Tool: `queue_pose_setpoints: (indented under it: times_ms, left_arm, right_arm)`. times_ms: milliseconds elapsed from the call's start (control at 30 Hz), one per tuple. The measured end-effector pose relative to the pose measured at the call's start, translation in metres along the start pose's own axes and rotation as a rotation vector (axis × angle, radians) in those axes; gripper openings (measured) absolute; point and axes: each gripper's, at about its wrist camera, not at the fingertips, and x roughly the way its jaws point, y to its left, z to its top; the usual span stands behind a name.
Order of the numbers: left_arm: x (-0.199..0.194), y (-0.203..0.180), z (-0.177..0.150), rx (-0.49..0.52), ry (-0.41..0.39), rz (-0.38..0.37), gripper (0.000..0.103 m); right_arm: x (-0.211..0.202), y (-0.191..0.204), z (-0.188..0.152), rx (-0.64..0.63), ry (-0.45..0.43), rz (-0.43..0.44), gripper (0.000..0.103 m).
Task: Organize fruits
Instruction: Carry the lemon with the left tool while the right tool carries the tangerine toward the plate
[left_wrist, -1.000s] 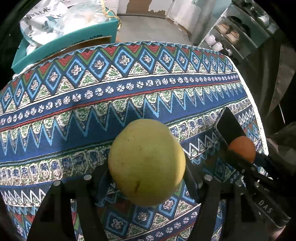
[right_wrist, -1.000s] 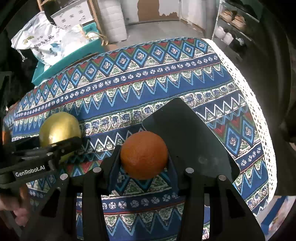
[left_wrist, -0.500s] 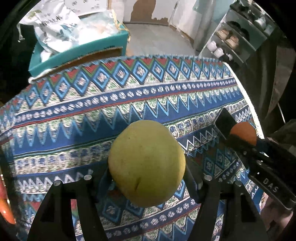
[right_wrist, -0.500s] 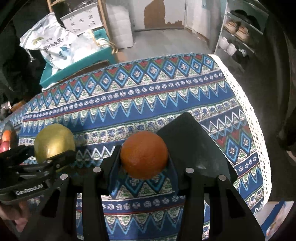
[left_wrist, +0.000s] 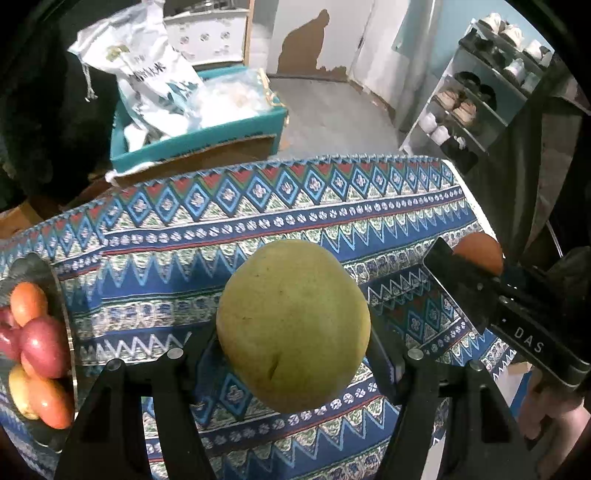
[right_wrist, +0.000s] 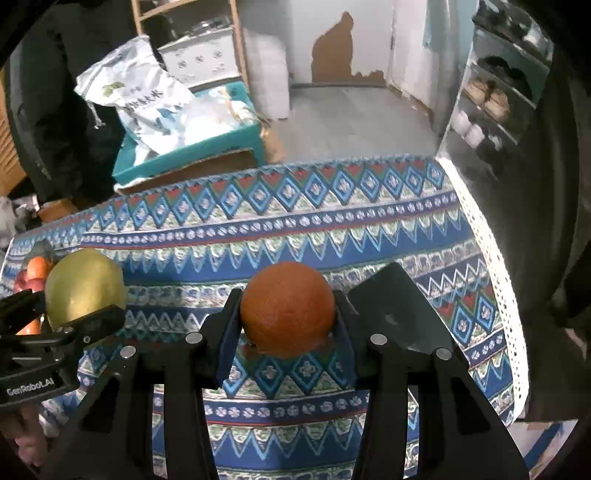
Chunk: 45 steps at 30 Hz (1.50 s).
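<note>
My left gripper (left_wrist: 293, 332) is shut on a large yellow-green pear (left_wrist: 293, 325), held above the patterned tablecloth (left_wrist: 258, 221). My right gripper (right_wrist: 288, 314) is shut on an orange (right_wrist: 288, 308), also lifted off the cloth. In the right wrist view the pear (right_wrist: 85, 288) and the left gripper's fingers (right_wrist: 92, 321) show at the left. In the left wrist view the orange (left_wrist: 478, 251) peeks out at the right behind the right gripper's finger (left_wrist: 461, 284). A grey plate (left_wrist: 62, 295) at the left edge holds several red, orange and yellow fruits (left_wrist: 40, 343).
A black flat board (right_wrist: 399, 306) lies on the cloth under the right gripper. Beyond the table's far edge stands a teal box (left_wrist: 199, 140) with white bags (left_wrist: 147, 77). A shoe rack (left_wrist: 480, 92) stands at the right. A white lace hem (right_wrist: 491, 258) marks the table's right edge.
Both grippers have risen with their fruits still held, and the table looks farther below. The plate of fruits has come into the left wrist view at the left.
</note>
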Motion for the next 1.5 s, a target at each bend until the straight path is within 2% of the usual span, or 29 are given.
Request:
queue_pose_setpoints:
  times_ms: [700,1067,1500]
  left_arm:
    - [-0.074,0.030,-0.007,-0.016,-0.111,0.027,0.070]
    - [-0.105,0.080,-0.021,-0.089,-0.148,0.063,0.070]
    - [-0.128,0.145,-0.039,-0.193,-0.161,0.119,0.070]
  right_arm:
    - [-0.047,0.065,0.016,-0.128,-0.094,0.039,0.045]
    - [-0.059,0.116,0.025,-0.183,-0.124,0.102,0.045]
    - [-0.052,0.183,0.030,-0.262,-0.112,0.177,0.045]
